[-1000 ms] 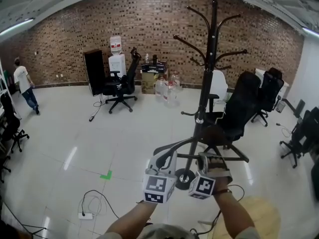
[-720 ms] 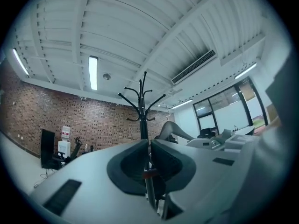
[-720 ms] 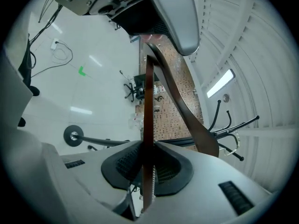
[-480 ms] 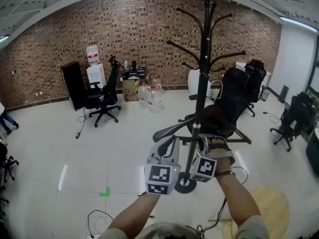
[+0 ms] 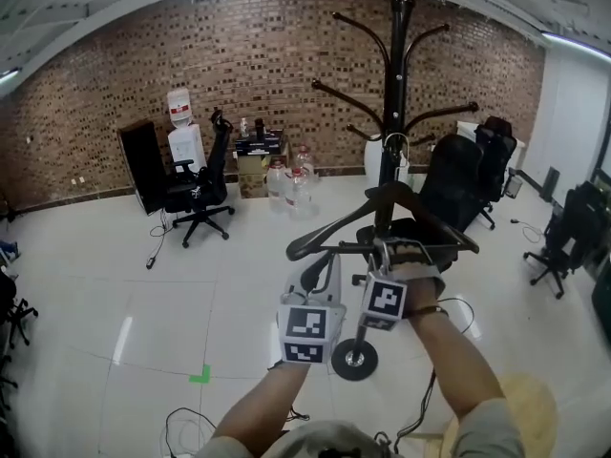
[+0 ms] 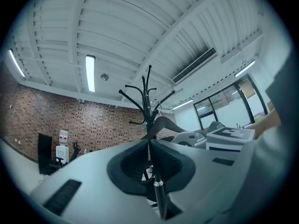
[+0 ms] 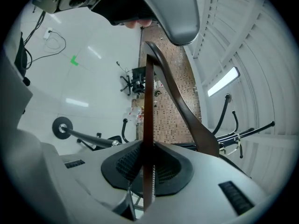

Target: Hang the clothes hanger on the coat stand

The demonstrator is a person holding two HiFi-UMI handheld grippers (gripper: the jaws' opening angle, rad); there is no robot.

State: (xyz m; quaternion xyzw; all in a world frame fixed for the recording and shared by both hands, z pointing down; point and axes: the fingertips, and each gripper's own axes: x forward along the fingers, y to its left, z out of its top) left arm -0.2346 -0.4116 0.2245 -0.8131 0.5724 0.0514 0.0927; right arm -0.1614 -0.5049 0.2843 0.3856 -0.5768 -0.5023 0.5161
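Note:
In the head view a tall black coat stand (image 5: 394, 74) rises in front of me, with curved hooks at its top and a round base (image 5: 355, 361). A dark wooden hanger (image 5: 336, 227) with a metal hook (image 5: 394, 143) hangs level in front of the pole, below the lowest hooks. My left gripper (image 5: 327, 260) is shut on the hanger near its left end. My right gripper (image 5: 387, 248) is shut on the lower bar near the middle. In the right gripper view the bar (image 7: 148, 115) runs between the pads. In the left gripper view the stand (image 6: 148, 97) is straight ahead.
Office chairs stand at the left (image 5: 205, 184) and right behind the stand (image 5: 458, 189). A water dispenser (image 5: 186, 136) and water bottles (image 5: 286, 181) line the brick wall. A cable (image 5: 181, 418) and a green tape mark (image 5: 200, 375) lie on the floor; a round wooden top (image 5: 501, 408) is at the lower right.
Both grippers have carried the hanger upward and closer to the stand; its hook now reaches up near the lower hooks. The person at the far left is out of view.

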